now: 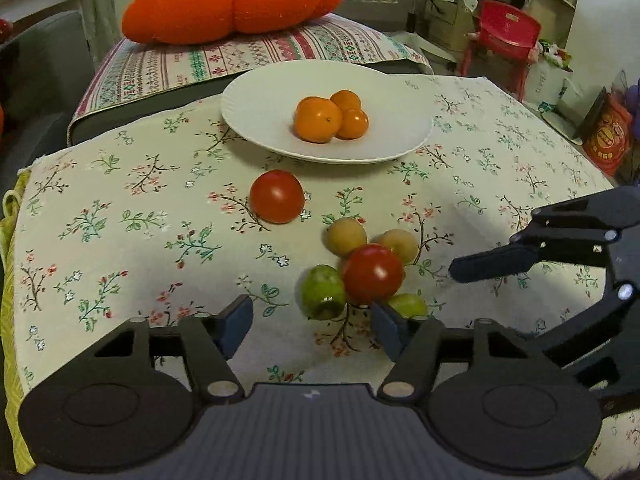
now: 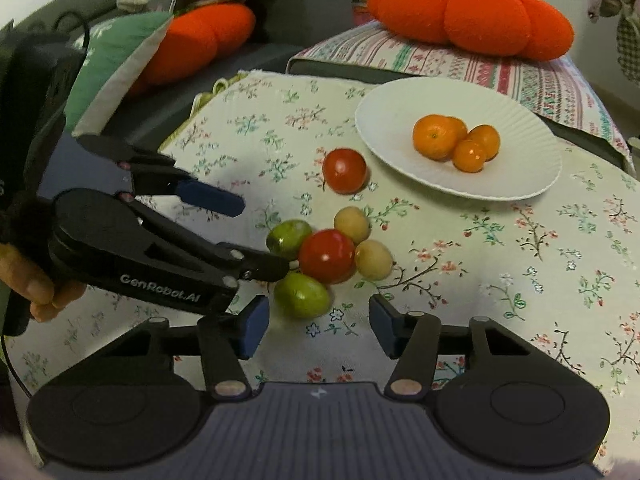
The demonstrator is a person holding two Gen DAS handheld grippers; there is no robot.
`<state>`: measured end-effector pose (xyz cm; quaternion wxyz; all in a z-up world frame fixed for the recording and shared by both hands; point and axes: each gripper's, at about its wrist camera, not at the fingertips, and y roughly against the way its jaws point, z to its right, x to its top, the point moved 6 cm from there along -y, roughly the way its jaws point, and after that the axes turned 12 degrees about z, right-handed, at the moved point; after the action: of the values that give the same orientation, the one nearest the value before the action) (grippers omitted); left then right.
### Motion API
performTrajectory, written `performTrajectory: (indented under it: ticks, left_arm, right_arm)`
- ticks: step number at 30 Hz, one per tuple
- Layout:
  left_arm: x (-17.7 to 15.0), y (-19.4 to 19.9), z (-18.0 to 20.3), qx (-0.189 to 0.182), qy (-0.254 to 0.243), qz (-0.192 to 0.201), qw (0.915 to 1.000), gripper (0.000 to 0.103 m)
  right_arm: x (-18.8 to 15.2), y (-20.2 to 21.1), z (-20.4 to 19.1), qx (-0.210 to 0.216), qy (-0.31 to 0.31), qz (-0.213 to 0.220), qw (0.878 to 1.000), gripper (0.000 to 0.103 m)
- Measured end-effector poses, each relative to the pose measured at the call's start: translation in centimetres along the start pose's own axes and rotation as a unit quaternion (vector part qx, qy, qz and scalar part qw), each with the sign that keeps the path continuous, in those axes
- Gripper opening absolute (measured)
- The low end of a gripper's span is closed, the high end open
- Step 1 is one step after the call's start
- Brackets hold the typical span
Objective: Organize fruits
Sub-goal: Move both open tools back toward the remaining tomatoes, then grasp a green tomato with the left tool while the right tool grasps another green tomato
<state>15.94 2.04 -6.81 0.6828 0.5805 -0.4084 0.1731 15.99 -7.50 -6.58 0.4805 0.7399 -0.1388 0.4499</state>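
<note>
**Plate** (image 1: 256, 92): white, at the far side of the cloth-covered table (image 1: 120, 208). Holds the oranges (image 1: 330, 116), bunched touching near its middle; it looks to be the collecting spot, and one kind is already sorted there.

**Lone tomato** (image 1: 277, 202): red, on the cloth just short of the plate's near rim, apart from everything else.

**Cluster**: one red tomato (image 1: 373, 275) in the middle, two tan fruits (image 1: 346, 237) behind it, two green fruits (image 1: 322, 297) at its near side. All lie touching or nearly so, well short of the plate and not yet sorted.

**Left gripper** (image 1: 312, 326): pointed down at the cluster's near edge. Jaws stand partly apart; one green fruit sits at the gap between the pads, but neither pad visibly presses on it, so nothing is held. The right-hand pad lies beside the central tomato and the second green fruit (image 2: 302, 294), a tight fit for a clean grab.

**Right gripper** (image 2: 314, 330): also angled down, jaws partly apart and empty, the nearer green fruit just ahead of the gap. Likely lining up on that fruit.

**Risk**: both tools crowd one small heap; round fruit could roll if nudged.

**Hand** (image 2: 38, 286): grips the left tool's handle.

**Pumpkin cushion** (image 1: 232, 0): behind the plate, uninvolved.
</note>
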Motion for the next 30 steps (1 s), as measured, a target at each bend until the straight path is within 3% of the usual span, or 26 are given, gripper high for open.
performTrajectory:
  ticks: [5,12,17,30]
  left_arm:
    - [0.3,-0.6,0.0,-0.008,0.012,0.006,0.9999,0.047]
    - [0.1,-1.6,0.0,-0.011,0.019,-0.009,0.9997,0.024]
    - [0.1,-1.9,-0.2,-0.014,0.035,-0.009,0.9992,0.012]
    - [0.5,-1.8,-0.5,0.007,0.045,-0.010,0.9989,0.011]
  right_arm:
    - [-0.2,-0.8,-0.2,0.003,0.009,0.002,1.000,0.045]
    - [-0.3,-1.4,-0.8,0.009,0.021,0.009,1.000,0.031]
    - [-0.2,-1.6,-0.7,0.008,0.027,0.011,1.000,0.030]
    - [0.2,-1.4,0.4,-0.005,0.012,0.007,1.000,0.029]
